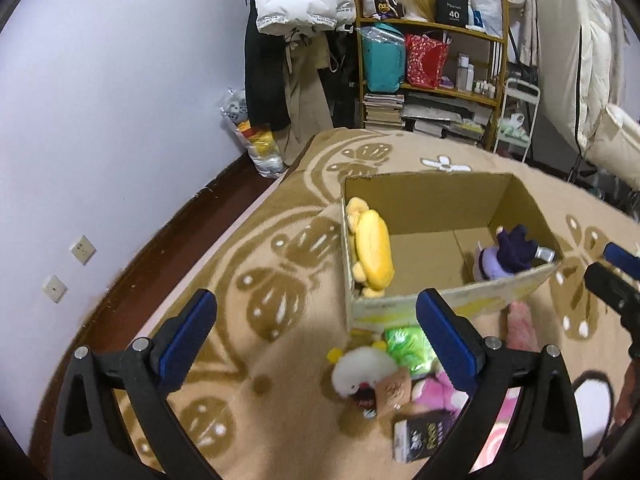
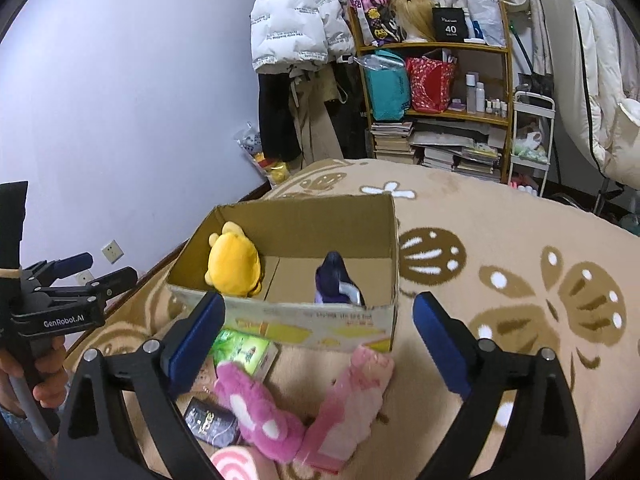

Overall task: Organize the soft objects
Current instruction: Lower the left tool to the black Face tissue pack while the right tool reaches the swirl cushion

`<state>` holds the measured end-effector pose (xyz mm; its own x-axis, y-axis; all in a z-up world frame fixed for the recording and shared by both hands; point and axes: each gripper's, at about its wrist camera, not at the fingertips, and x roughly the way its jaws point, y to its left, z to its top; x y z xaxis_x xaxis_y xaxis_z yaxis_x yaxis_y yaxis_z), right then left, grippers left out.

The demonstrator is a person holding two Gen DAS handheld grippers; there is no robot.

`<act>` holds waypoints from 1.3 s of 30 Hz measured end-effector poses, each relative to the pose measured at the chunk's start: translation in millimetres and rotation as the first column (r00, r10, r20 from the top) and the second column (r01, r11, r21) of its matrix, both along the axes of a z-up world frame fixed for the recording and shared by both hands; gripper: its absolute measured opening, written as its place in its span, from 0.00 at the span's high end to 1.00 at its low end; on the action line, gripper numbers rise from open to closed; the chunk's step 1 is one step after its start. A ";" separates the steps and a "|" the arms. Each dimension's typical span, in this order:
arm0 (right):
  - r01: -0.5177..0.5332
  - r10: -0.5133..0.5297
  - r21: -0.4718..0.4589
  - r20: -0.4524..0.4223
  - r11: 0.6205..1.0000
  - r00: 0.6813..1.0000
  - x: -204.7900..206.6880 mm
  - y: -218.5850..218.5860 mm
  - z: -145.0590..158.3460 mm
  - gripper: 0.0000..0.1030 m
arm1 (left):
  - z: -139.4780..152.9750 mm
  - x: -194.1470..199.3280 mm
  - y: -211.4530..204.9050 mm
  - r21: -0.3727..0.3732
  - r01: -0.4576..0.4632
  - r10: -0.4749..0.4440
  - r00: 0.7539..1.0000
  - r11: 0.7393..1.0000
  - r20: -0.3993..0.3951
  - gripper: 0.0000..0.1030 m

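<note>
So far 2 plush toys, yellow toy (image 2: 234, 266) and purple toy (image 2: 336, 280), sit in the cardboard box (image 2: 320, 322); perhaps 4 remain at 6 o'clock, including the pink plush (image 2: 260, 416). Both the left gripper (image 1: 316, 336) and right gripper (image 2: 320, 340) gape wide, empty.

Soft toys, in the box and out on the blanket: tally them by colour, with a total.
Yellow: 1, the yellow plush in the cardboard box.
Purple: 1, the purple plush in the box.
White: 1, the white plush on the blanket.
Pink: 2, the dark pink plush and the pale pink plush.
Total: 5.
</note>
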<state>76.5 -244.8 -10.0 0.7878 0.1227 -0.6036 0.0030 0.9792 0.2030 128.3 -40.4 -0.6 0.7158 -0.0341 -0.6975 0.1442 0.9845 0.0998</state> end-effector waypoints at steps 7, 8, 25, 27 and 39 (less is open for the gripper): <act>-0.001 0.002 0.020 -0.029 1.000 1.000 -20.8 9.2 -5.9 0.04 | -13.5 -22.5 0.4 0.042 -0.014 0.015 0.999 0.999 -0.034 0.04; 0.002 -0.001 0.023 -0.036 1.000 0.999 -22.3 10.5 -7.3 0.04 | -15.5 -26.1 -0.7 0.053 -0.018 0.020 0.999 0.998 -0.036 0.04; -0.036 0.050 0.062 -0.229 0.997 0.972 -53.5 38.6 -43.2 0.04 | -60.3 -44.1 -0.5 -0.025 0.013 -0.018 0.968 1.000 -0.249 0.04; -0.047 0.061 0.060 -0.249 0.997 0.967 -54.3 42.5 -47.7 0.04 | -66.0 -43.0 -0.8 -0.038 0.011 -0.021 0.961 0.999 -0.275 0.04; -0.094 0.108 0.055 -0.363 0.994 0.926 -43.8 56.4 -73.3 0.04 | -95.4 -36.4 -17.7 -0.068 0.055 -0.077 0.920 0.996 -0.385 0.04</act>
